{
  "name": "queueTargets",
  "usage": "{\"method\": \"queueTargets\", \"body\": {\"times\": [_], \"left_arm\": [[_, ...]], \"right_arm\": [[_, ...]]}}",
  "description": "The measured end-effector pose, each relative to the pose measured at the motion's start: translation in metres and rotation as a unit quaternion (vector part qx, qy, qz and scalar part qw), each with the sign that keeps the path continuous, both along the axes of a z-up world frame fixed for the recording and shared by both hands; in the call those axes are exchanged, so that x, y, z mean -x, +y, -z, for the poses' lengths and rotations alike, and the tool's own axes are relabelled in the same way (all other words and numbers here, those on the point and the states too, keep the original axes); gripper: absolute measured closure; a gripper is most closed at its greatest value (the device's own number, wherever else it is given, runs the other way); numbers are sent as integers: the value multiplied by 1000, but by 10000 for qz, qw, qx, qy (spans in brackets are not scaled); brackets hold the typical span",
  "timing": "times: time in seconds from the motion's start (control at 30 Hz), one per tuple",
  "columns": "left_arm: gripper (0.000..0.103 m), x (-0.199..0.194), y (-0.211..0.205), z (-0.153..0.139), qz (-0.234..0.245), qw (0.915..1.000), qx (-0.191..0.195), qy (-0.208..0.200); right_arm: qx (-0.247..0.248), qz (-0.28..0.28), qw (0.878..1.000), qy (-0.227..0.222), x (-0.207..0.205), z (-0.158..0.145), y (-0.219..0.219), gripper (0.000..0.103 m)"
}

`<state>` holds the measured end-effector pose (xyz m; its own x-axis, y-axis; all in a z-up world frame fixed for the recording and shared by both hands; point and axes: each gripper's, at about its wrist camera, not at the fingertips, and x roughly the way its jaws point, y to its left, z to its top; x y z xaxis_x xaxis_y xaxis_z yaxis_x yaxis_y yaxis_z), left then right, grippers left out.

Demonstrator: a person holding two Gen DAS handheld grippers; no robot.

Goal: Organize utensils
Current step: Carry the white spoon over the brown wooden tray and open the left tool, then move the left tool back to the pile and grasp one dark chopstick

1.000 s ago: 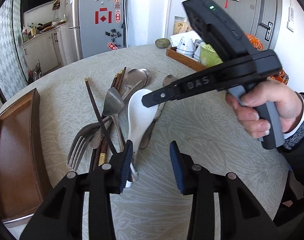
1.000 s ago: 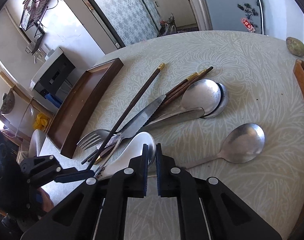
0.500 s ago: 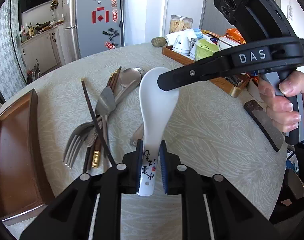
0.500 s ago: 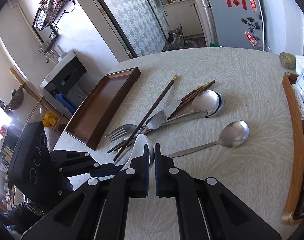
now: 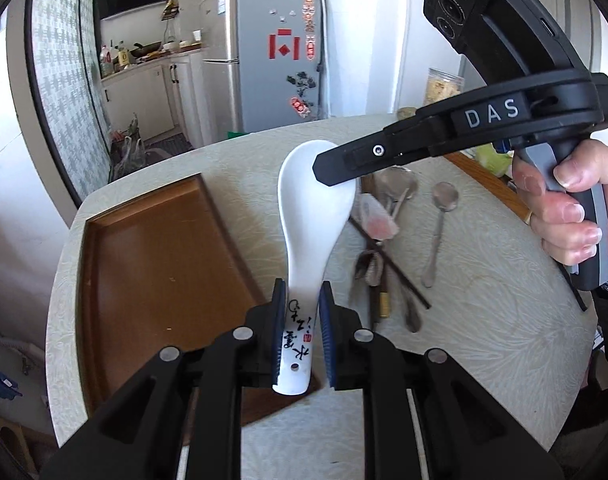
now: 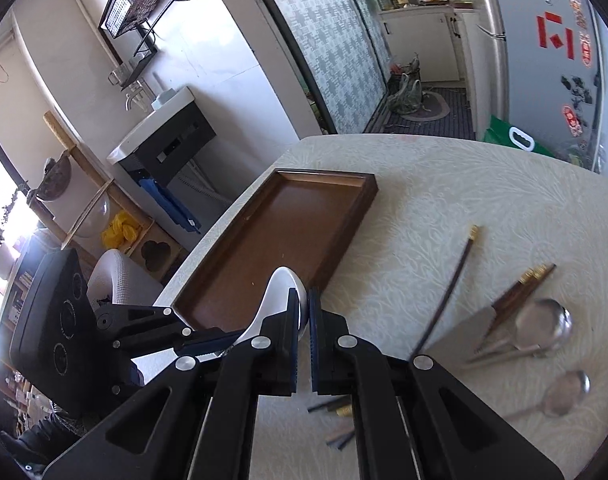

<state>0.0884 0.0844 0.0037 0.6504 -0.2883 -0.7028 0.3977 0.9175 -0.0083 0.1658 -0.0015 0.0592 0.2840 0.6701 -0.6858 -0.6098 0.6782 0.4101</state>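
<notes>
My left gripper (image 5: 302, 332) is shut on the handle of a white ceramic spoon (image 5: 313, 216) with black characters, held in the air by the right edge of the brown wooden tray (image 5: 152, 272). The spoon's bowl (image 6: 282, 288) also shows in the right wrist view, over the tray (image 6: 288, 216). My right gripper (image 6: 302, 340) is shut and empty, its tip just above the spoon's bowl. The other utensils lie in a pile on the table: metal spoons (image 5: 439, 220), forks (image 5: 367, 264), a knife (image 6: 459, 336) and dark chopsticks (image 6: 451, 292).
A round table with a pale patterned cloth (image 5: 483, 340) carries everything. A second wooden tray (image 5: 487, 184) with items stands at the back right. A grey fridge (image 5: 272, 60) and kitchen cabinets stand beyond the table.
My left gripper closed on the white spoon, lifted it from the pile and carried it left toward the brown tray. My right gripper stayed shut and moved along above the spoon.
</notes>
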Motion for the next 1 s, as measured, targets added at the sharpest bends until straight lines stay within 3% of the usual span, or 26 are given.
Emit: {"method": "queueTargets", "body": {"times": [0.27,0.63,0.67,0.7,0.77,0.83,0.93,1.0], "left_arm": [[85,-37,55,29,-606,9972,49,442],[85,-37,69,46,-737,9962,25,462],[85,-38,69,46,-751,9961,23,455],[85,-38,69,46,-760,9961,11,447],[85,-39,69,46,-782,9959,-7,445],[76,-36,68,43,-854,9956,-65,387],[48,-20,71,24,-942,9955,10,22],[42,-8,68,9,-890,9958,141,-154]], "right_arm": [[212,-304,9985,403,-53,39,72,98],[618,-331,9963,487,-61,72,94,93],[607,-333,9963,503,-60,72,94,81],[543,-366,9966,508,-59,71,93,62],[399,-447,9969,507,-54,65,90,43],[453,-367,9977,354,-49,52,83,34],[319,-286,9991,59,-37,21,52,29],[365,-51,9991,-199,-32,3,25,26]]}}
